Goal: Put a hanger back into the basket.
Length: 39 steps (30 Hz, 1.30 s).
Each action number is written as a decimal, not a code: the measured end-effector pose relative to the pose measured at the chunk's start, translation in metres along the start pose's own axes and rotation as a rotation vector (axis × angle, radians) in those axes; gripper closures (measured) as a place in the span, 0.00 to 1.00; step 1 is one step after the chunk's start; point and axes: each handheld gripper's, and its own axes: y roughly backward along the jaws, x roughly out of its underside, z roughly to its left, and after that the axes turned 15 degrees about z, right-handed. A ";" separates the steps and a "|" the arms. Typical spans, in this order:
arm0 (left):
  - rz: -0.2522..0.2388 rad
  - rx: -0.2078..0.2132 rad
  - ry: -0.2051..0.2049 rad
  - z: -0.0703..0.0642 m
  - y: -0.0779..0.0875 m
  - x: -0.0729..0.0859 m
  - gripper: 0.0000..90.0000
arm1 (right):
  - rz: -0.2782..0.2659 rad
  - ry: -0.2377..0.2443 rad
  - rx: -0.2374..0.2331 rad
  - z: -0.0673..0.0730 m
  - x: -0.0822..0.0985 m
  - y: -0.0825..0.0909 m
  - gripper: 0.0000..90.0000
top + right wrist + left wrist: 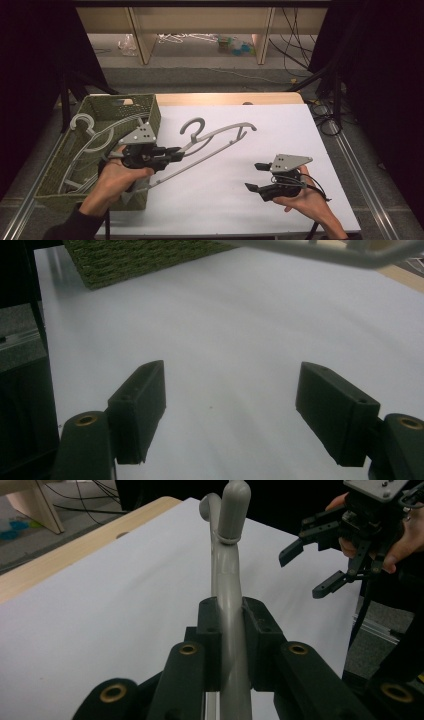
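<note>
Between left tool (230, 630) pads: hanger (210, 142) | bar's far end hidden by basket (150, 107)

A green woven basket (150, 112) holding more hangers (87, 132) sits at the white table (280, 130) edge (wooden shelving (200, 22) behind).

Dim room w/ dark edges, soft shadows, gripper views slightly blurred.

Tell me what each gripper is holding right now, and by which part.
The left gripper is shut on the grey hanger, clamping one arm of it just below the hook. The right gripper is open and holds nothing.
</note>
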 end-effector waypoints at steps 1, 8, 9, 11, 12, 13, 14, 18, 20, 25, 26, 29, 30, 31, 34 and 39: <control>-0.007 -0.008 0.001 0.002 0.005 -0.001 0.88 | -0.001 0.002 0.003 0.000 0.000 0.000 0.32; -0.054 -0.081 0.034 0.019 0.043 0.002 0.88 | 0.003 -0.006 0.000 0.000 0.004 0.000 0.32; -0.063 -0.088 0.039 0.023 0.048 0.003 0.88 | 0.004 -0.009 -0.001 0.000 0.004 0.000 0.32; -0.070 -0.109 0.042 0.028 0.055 0.005 0.88 | 0.003 -0.011 -0.001 0.000 0.005 0.000 0.32; -0.082 -0.117 0.057 0.032 0.059 0.007 0.88 | 0.002 -0.010 0.001 0.000 0.006 0.000 0.32; -0.086 -0.124 0.060 0.035 0.062 0.008 0.88 | 0.002 -0.008 -0.002 0.000 0.006 0.000 0.32; -0.096 -0.132 0.070 0.038 0.065 0.010 0.88 | 0.001 -0.006 -0.003 0.000 0.006 0.000 0.31; -0.114 -0.150 0.103 0.049 0.073 0.017 0.88 | -0.003 -0.021 0.001 0.000 0.008 0.000 0.28; -0.120 -0.167 0.121 0.057 0.078 0.023 0.88 | -0.004 -0.020 0.003 0.000 0.008 0.000 0.27; -0.117 -0.218 0.169 0.071 0.086 0.034 0.88 | -0.007 -0.020 0.010 0.000 0.010 0.000 0.26; -0.118 -0.223 0.177 0.074 0.087 0.036 0.88 | -0.007 -0.021 0.010 -0.001 0.010 0.001 0.26; -0.109 -0.236 0.186 0.078 0.091 0.040 0.88 | -0.005 -0.022 0.009 -0.001 0.010 0.001 0.26; -0.103 -0.248 0.193 0.081 0.094 0.042 0.88 | -0.003 -0.022 0.007 -0.001 0.010 0.001 0.26; -0.099 -0.254 0.193 0.083 0.095 0.043 0.88 | -0.002 -0.022 0.007 -0.001 0.010 0.001 0.26; -0.098 -0.272 0.205 0.089 0.103 0.048 0.88 | -0.001 -0.023 0.004 0.000 0.010 0.001 0.27; -0.105 -0.297 0.225 0.099 0.112 0.058 0.88 | 0.005 -0.025 0.003 -0.001 0.010 0.001 0.27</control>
